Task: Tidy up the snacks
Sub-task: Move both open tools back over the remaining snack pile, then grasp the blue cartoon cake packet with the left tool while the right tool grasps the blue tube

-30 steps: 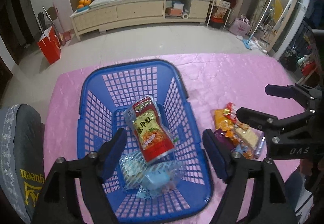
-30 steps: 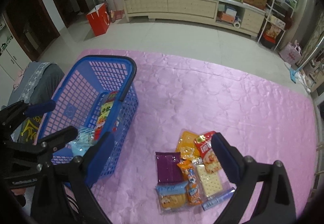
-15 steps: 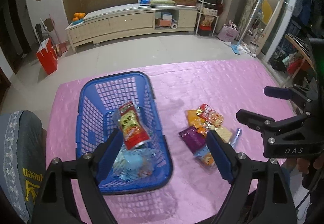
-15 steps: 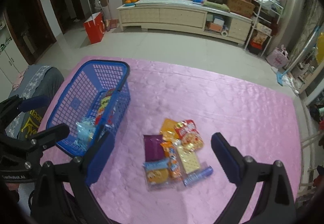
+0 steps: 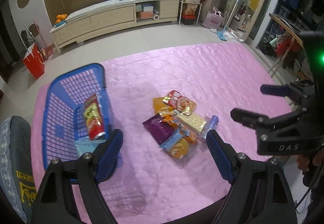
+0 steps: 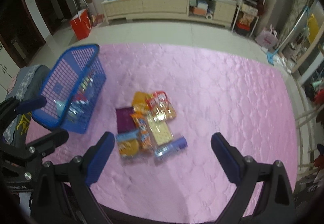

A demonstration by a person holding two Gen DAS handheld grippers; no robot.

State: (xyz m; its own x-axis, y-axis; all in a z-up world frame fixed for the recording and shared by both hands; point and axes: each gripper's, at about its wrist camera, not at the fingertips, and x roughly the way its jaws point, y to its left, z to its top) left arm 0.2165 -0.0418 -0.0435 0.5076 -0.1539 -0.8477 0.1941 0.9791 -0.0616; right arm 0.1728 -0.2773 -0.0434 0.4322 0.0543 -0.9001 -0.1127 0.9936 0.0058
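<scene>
A blue plastic basket [image 5: 60, 90] [image 6: 60, 74] stands at the left of the pink tablecloth. It holds a red and yellow snack pouch [image 5: 93, 116] and a clear blue packet [image 5: 87, 146]. A pile of snack packets [image 5: 176, 120] [image 6: 147, 120] lies mid-table: a purple packet [image 5: 160, 127], a red packet [image 5: 181, 101], crackers [image 5: 194, 120], a blue tube [image 5: 210, 123]. My left gripper [image 5: 165, 145] hangs open above the near edge of the pile, empty. Over the table in front of the pile, my right gripper [image 6: 162, 147] is open too and holds nothing.
The pink cloth [image 5: 202, 74] covers the whole table. A grey cushioned chair [image 5: 14, 153] stands at the left edge. Beyond the table are a long low cabinet [image 5: 113, 15], a red bag [image 5: 33, 60] on the floor and shelves at the right.
Both grippers have pulled back and shifted right, away from the basket toward the snack pile. The basket now sits at the left of both views and looks smaller.
</scene>
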